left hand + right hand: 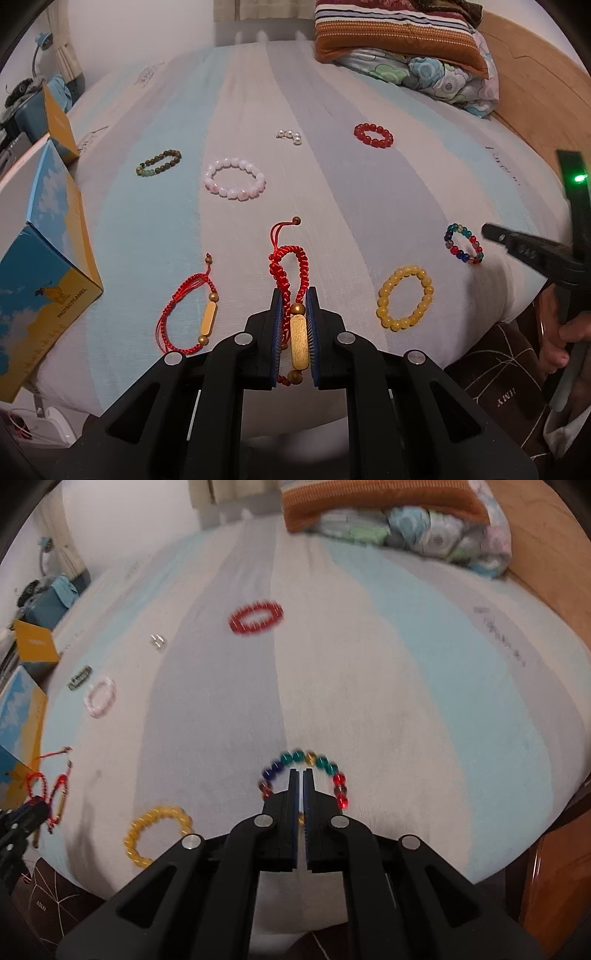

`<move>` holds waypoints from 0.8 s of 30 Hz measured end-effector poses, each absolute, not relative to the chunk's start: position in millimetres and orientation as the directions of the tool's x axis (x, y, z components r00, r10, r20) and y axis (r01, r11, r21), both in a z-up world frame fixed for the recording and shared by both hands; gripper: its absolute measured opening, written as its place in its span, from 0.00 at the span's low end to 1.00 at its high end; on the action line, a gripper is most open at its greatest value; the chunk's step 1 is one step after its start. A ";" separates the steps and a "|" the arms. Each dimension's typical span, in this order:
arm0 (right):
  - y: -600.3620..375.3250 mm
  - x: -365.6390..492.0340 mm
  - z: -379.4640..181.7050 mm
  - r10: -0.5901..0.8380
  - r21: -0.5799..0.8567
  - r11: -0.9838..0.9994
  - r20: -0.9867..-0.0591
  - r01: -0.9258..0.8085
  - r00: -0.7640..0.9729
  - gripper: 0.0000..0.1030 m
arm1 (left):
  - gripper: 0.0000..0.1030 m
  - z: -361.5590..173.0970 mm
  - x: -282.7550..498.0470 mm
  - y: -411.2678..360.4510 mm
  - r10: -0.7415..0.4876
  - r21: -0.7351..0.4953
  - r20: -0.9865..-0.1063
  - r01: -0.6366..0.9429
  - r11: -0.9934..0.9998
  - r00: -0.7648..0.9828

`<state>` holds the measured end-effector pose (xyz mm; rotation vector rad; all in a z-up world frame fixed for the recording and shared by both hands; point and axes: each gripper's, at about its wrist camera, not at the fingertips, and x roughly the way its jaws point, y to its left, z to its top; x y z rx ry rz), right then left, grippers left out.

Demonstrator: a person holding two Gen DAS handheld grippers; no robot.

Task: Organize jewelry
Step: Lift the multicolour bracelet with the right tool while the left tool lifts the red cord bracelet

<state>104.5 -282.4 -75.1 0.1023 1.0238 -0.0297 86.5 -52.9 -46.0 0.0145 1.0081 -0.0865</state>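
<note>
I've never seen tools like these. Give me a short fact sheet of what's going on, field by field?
Surface: striped bedsheet
Left gripper: jaws shut on red cord bracelet
Right gripper: jaws shut on multicolour bead bracelet
Lying loose: yellow bead bracelet, pink bead bracelet, red bead bracelet
Beside the bed: blue-and-yellow box

I saw my left gripper [295,295] clamped on a red braided bracelet [290,266] with a gold bar, and my right gripper [301,775] pinched on a multicolored bead bracelet [306,760]. Both bracelets lay on the bedsheet.
</note>
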 end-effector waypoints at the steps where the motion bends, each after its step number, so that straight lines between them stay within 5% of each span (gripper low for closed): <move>1: -285.0 106.5 -80.5 0.025 0.079 0.993 -0.860 0.085 0.510 0.19 | 0.11 -46.9 86.9 -53.2 -0.066 -0.028 -0.846 0.080 0.996 0.529; 3: -287.6 108.8 -86.7 0.005 0.066 0.992 -0.864 0.104 0.503 0.35 | 0.11 -48.7 87.4 -53.1 -0.067 -0.029 -0.847 0.081 0.996 0.527; 13: -289.7 122.3 -114.7 -0.017 0.038 0.994 -0.882 0.107 0.471 0.35 | 0.11 -70.4 93.6 -53.8 -0.085 -0.047 -0.861 0.089 0.995 0.501; 16: -287.6 122.9 -119.0 -0.019 0.032 0.995 -0.876 0.098 0.483 0.24 | 0.11 -72.6 94.5 -54.4 -0.089 -0.051 -0.864 0.091 0.995 0.496; 18: -287.1 121.7 -118.2 -0.021 0.028 0.995 -0.873 0.095 0.488 0.09 | 0.11 -74.1 95.0 -54.5 -0.092 -0.055 -0.866 0.089 0.994 0.492; 24: -288.6 113.9 -104.1 -0.020 0.041 0.994 -0.853 0.105 0.522 0.09 | 0.11 -72.2 93.9 -55.0 -0.091 -0.053 -0.866 0.091 0.994 0.492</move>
